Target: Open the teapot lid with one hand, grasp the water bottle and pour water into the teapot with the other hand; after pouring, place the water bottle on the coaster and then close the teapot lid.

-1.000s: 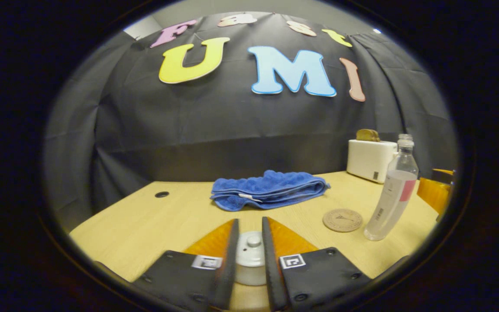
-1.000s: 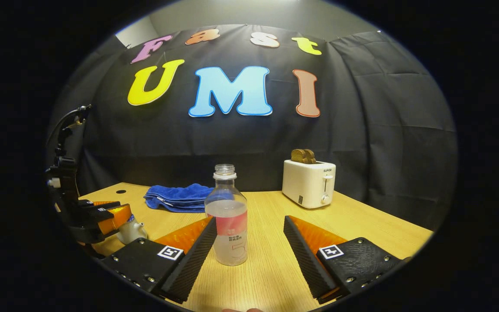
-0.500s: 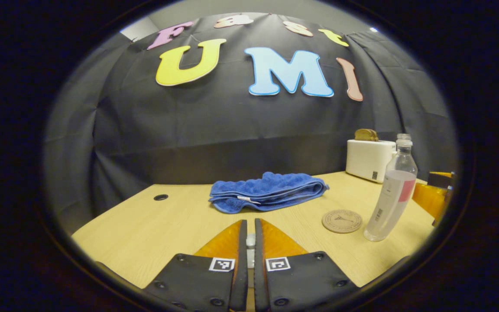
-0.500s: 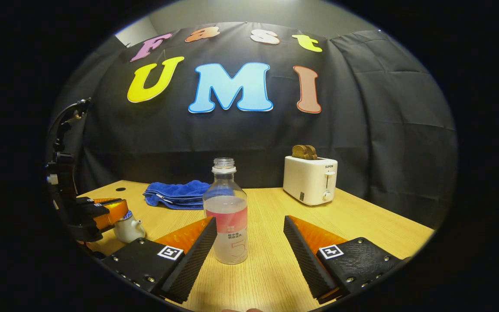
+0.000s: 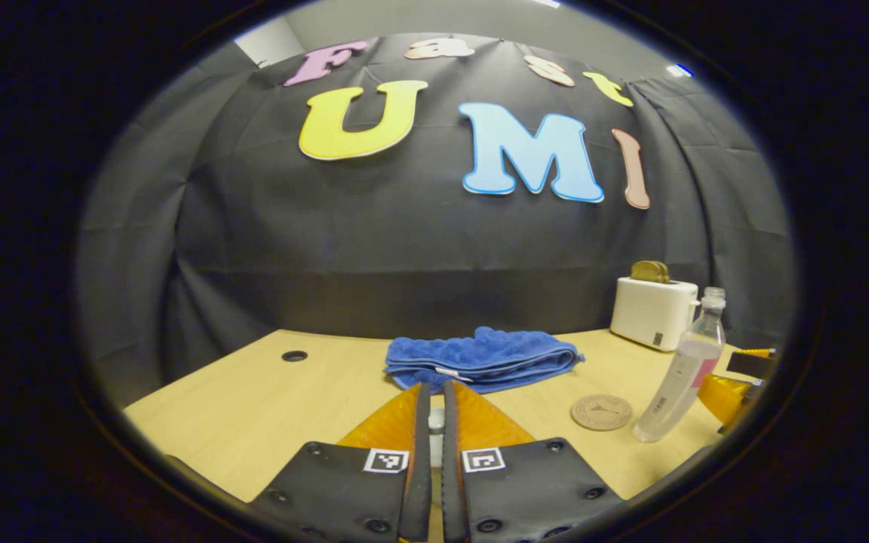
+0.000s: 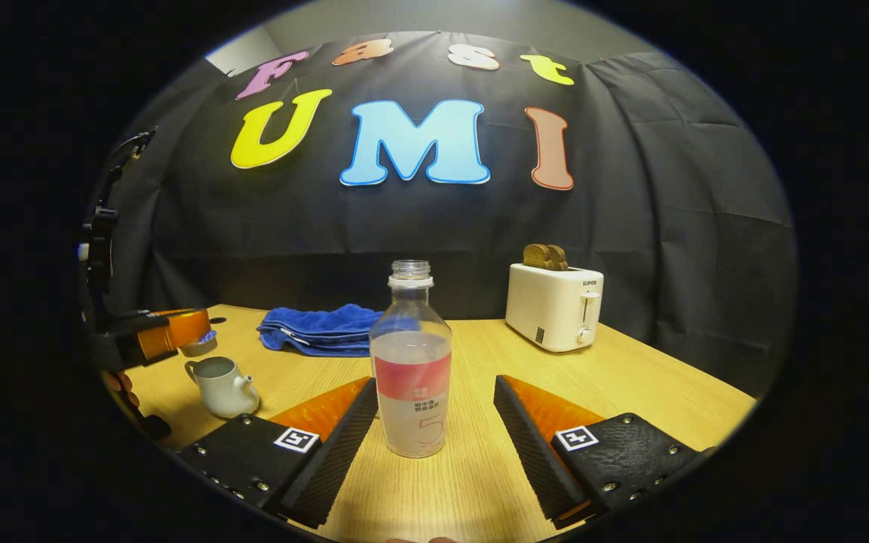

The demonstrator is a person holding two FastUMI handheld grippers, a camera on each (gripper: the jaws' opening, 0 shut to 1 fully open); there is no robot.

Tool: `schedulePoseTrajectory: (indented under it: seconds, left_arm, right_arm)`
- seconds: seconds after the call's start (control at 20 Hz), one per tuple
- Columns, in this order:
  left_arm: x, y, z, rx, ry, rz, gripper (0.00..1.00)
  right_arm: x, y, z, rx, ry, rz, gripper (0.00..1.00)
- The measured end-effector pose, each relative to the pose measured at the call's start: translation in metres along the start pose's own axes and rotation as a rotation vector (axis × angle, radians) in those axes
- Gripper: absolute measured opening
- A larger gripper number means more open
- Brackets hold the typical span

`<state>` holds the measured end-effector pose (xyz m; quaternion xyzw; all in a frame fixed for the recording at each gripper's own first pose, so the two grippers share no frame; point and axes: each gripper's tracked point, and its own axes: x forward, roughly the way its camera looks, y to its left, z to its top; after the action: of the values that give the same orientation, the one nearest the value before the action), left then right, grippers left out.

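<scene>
Teapot task, lid step looking done. I'm working over the surface [image 6: 631,400], wood-grain and carrying everything. Toaster [image 6: 554,305] is sitting at the back right with bread in its slots, and a folded blue towel [image 6: 317,329] is lying at the back, both well apart from my work.

Water bottle [image 6: 410,362] is standing upright and uncapped, part full, right between the fingers of my right claw [image 6: 434,422]. That claw is spread wide, with neither finger touching the bottle. I'm judging it as light thin plastic, smooth and a bit slippery, likely to dent and slosh if squeezed hard, so I'm planning to take it across the labelled mid-body and keep it upright until it is over the pot.

Teapot [image 6: 222,386] is sitting open near the left edge, a small white ceramic pot, probably fragile, with a narrow mouth to aim at.

Coaster [image 5: 601,412] is lying flat just beside the bottle in the left gripper view.

My left claw [image 5: 434,422] is pressed nearly together, pinching the lid [image 6: 198,345] by its small knob and holding it above and behind the teapot. Knob is small and glazed, so slipping is a risk.
</scene>
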<state>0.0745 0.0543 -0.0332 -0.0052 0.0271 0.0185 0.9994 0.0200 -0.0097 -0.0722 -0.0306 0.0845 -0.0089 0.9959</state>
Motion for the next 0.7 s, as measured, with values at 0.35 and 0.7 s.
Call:
schedulePoseTrajectory:
  seconds: [0.35,0.7]
  left_arm:
    - [-0.001,0.085,-0.012,0.024,0.02,0.131,0.12]
    - [-0.005,0.145,-0.031,0.023,0.059,0.213,0.12]
  right_arm:
    - [0.016,0.007,-0.01,-0.001,0.039,0.006,0.98]
    - [0.036,0.015,-0.029,-0.04,0.098,0.006,0.98]
